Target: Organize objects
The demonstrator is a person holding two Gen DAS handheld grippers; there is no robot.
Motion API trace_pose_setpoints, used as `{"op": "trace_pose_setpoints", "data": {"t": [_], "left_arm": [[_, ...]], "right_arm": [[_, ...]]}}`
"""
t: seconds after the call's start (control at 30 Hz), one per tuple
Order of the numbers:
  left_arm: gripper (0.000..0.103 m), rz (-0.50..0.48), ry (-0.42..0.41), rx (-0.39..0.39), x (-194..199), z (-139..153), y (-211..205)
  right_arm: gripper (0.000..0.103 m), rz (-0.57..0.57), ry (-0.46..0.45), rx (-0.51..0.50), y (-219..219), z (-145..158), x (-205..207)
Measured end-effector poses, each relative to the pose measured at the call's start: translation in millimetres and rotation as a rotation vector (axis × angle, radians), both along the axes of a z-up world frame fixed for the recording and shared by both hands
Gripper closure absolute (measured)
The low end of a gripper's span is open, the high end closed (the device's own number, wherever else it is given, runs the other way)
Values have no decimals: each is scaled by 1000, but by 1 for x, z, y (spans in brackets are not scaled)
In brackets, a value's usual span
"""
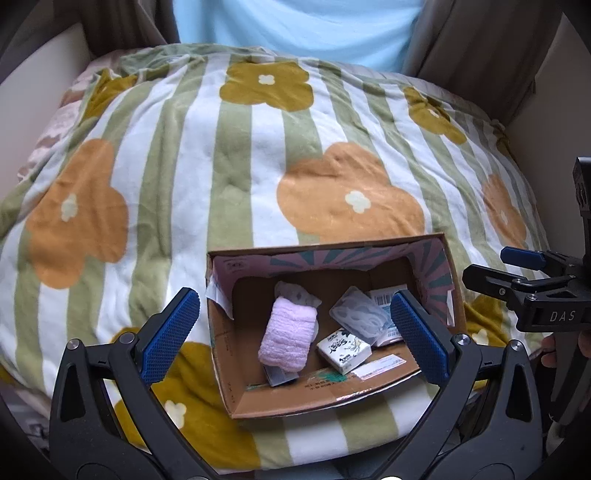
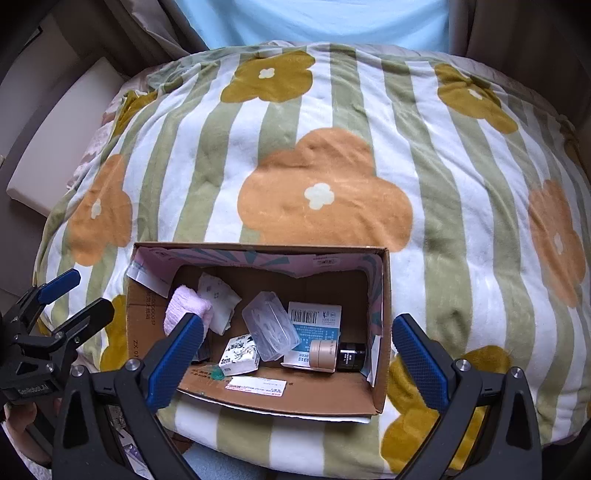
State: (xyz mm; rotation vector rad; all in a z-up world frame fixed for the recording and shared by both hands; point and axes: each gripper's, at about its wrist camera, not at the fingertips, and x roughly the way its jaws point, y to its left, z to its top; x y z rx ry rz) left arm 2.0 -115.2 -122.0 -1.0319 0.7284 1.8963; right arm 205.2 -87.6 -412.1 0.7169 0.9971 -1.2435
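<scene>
Now cardboard box sits on flowery blanket. Pink towel, tissue pack, clear case inside. Dark jar half hidden. Left gripper, right gripper both wide open, empty.

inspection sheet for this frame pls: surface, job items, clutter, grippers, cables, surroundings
Surface: flowered striped blanket over a bed.
Job's things: open cardboard box on the blanket, holding pink towel, clear case, tissue pack, blue-white carton, tan and black jar, patterned cloth.
Clutter: nothing seen loose on the blanket.
Grippers: left gripper open, empty, over the box; right gripper open, empty, over the box.
Cables: nothing seen.
Surroundings: curtains, light blue panel, white cushion beside the bed.
</scene>
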Motion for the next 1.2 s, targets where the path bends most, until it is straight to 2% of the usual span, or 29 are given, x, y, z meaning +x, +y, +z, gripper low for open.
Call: {"op": "trace_pose_setpoints", "data": {"t": [0.1, 0.13, 0.27, 0.5, 0.53, 0.57, 0.6, 0.73, 1.2], "left_arm": [[0, -2, 30, 19, 4, 19, 4], [0, -3, 38, 26, 5, 25, 5], [0, -3, 75, 47, 7, 44, 9], [0, 3, 118, 67, 7, 51, 12], [0, -56, 160, 54, 7, 50, 13], [0, -57, 160, 54, 7, 50, 13], [0, -213, 278, -6, 4, 47, 15], [0, -217, 284, -7, 4, 47, 14], [0, -222, 284, -15, -5, 47, 20]], "right_arm": [[1, 7, 14, -39, 2, 18, 5], [1, 54, 51, -64, 3, 24, 7], [1, 62, 74, -115, 5, 41, 10], [1, 40, 83, -167, 4, 57, 13], [1, 38, 81, -170, 3, 58, 14], [1, 38, 80, -171, 2, 58, 14], [1, 36, 81, -172, 1, 58, 15], [1, 75, 106, -184, 0, 59, 15], [1, 68, 118, -191, -9, 59, 20]]}}
